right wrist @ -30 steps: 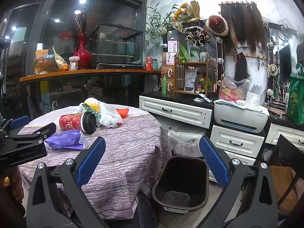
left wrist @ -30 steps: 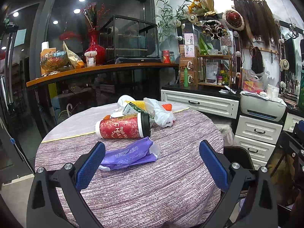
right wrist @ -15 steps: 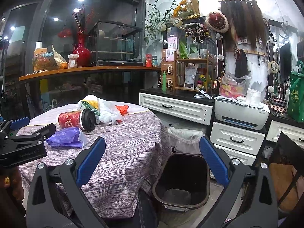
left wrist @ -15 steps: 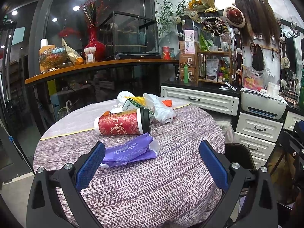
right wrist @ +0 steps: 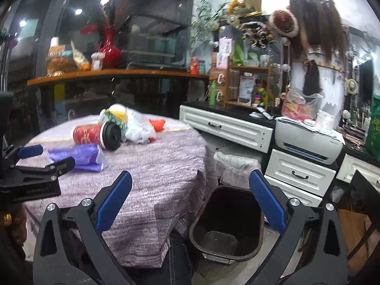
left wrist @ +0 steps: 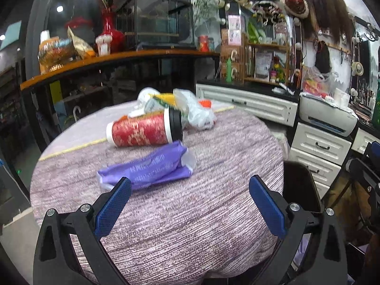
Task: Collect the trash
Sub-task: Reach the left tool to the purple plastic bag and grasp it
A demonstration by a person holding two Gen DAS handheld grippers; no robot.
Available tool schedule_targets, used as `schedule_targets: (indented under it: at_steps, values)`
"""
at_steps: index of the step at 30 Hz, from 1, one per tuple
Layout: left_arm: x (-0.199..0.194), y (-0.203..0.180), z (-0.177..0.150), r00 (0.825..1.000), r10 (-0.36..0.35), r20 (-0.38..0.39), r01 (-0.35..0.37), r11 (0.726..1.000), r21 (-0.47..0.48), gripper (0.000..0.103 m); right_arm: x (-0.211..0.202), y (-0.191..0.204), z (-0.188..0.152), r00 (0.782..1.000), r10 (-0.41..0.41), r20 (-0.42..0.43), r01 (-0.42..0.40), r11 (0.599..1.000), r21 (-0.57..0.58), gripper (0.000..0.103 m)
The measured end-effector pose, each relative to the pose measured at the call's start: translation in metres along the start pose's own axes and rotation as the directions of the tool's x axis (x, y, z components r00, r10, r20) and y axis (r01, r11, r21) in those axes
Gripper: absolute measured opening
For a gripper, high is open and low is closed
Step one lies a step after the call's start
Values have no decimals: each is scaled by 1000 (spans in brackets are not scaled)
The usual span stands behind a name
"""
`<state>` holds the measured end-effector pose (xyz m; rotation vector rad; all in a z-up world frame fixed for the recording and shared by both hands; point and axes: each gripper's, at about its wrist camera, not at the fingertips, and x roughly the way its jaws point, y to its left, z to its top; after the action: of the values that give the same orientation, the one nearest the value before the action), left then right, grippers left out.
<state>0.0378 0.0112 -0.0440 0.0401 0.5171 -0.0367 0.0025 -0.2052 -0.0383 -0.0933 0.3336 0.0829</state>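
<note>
Left wrist view shows the left tongs (left wrist: 190,190) gaping wide and empty just short of the purple wrapper (left wrist: 147,166) lying flat on the bench (left wrist: 213,225), so I'd pinch its crumpled middle low, while the right tongs (right wrist: 190,187), also apart, wait above the bin (right wrist: 225,223).

A purple packet (left wrist: 152,167) lay flat mid-frame on the table, its clear end toward the right. Just behind it a red cup (left wrist: 144,130) with a black lid lay on its side, lid to the right. Behind that sat a heap of white plastic bags (left wrist: 197,110), yellow-green wrappers (left wrist: 163,99) and an orange scrap (left wrist: 205,103). A dark bin (right wrist: 228,223) stood open at lower centre of the right view.
</note>
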Motion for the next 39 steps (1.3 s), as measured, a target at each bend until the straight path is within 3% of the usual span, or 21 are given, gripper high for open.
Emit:
schedule_targets:
  at_steps: [2, 8, 14, 17, 21, 24, 26, 30, 33, 37, 39]
  values:
    - [6, 7, 0, 1000, -7, -27, 7, 1000, -12, 98, 13, 2, 0, 997, 65, -52, -66, 997, -26, 98]
    - [14, 28, 5, 998, -28, -56, 27, 999, -21, 98, 51, 5, -2, 969, 160, -190, -168, 985, -25, 98]
    - [27, 33, 13, 992, -73, -102, 83, 992, 97, 98, 83, 21, 7, 938, 241, -247, -269, 959, -87, 98]
    - [38, 29, 17, 985, -95, -147, 126, 967, 222, 98, 98, 27, 11, 913, 290, -287, -328, 940, -94, 98]
    - [51, 30, 20, 981, -70, -182, 133, 922, 364, 98, 116, 33, 20, 896, 326, -300, -372, 922, -108, 98]
    - [65, 34, 26, 972, -56, -228, 150, 894, 422, 98, 126, 36, 29, 888, 340, -309, -388, 915, -108, 98]
    - [75, 34, 29, 967, -38, -253, 160, 860, 484, 98, 131, 40, 34, 885, 352, -305, -399, 910, -107, 98]
    - [91, 33, 32, 943, -60, -326, 237, 812, 533, 98, 137, 43, 33, 879, 359, -312, -406, 908, -98, 98]
    - [107, 34, 33, 925, -63, -376, 276, 790, 547, 91, 140, 44, 32, 876, 365, -315, -409, 909, -83, 98]
    - [118, 34, 31, 907, -59, -416, 301, 783, 544, 65, 144, 44, 37, 883, 357, -305, -399, 913, -87, 98]
    - [120, 36, 32, 899, -75, -432, 317, 793, 521, 56, 147, 46, 41, 883, 361, -302, -405, 909, -97, 98]
